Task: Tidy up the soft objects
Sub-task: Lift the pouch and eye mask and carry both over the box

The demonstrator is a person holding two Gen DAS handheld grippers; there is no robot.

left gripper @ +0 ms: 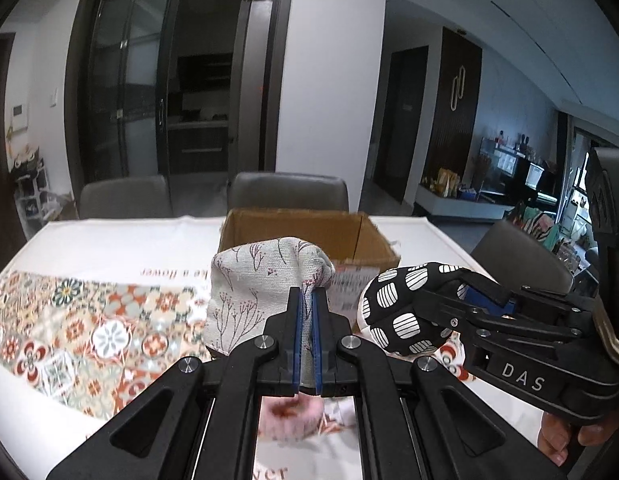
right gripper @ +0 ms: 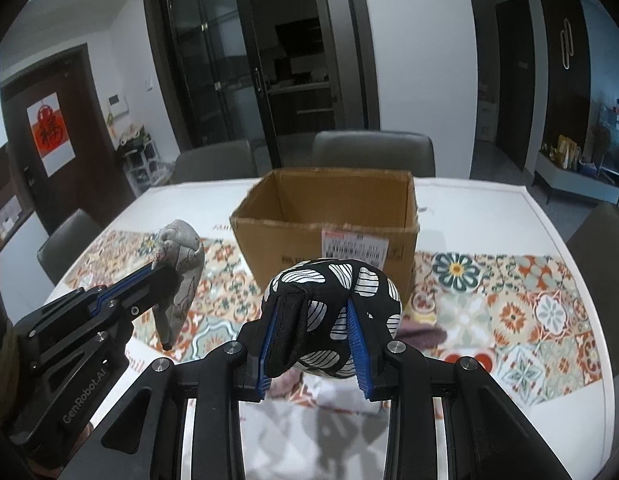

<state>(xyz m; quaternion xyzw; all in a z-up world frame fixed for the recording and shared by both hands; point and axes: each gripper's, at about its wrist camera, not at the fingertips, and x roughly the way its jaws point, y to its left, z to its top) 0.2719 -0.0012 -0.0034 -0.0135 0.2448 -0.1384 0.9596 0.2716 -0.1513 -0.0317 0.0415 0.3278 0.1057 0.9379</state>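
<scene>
The left gripper (left gripper: 308, 308) is closed tightly on a grey woven cloth item (left gripper: 265, 276). Its blue ribbed pads (left gripper: 296, 340) pinch a thin fold of the fabric, and the rest hangs as a soft, rounded, flat shape printed with thin branch drawings. In the right wrist view the same cloth item (right gripper: 181, 264) hangs at about 9 o'clock, above the table and not touching it.

The right gripper (right gripper: 311, 344) is clamped around a black soft ball (right gripper: 333, 308) with white striped ovals. The jaws stand partly apart, because the padded, round body fills the space between them. In the left wrist view this ball (left gripper: 401, 312) is at about 3 o'clock, just beside the cloth item.

Behind both items, toward 12 o'clock, an open cardboard box (right gripper: 329, 216) stands on the table; its walls are plain brown, with a white label on the near side. The tablecloth (left gripper: 81, 320) is white with a band of colourful tile patterns. Under the left gripper a blurred pink fluffy thing (left gripper: 293, 416) lies on the cloth at 6 o'clock. Grey padded chairs (right gripper: 373, 152) stand behind the table.
</scene>
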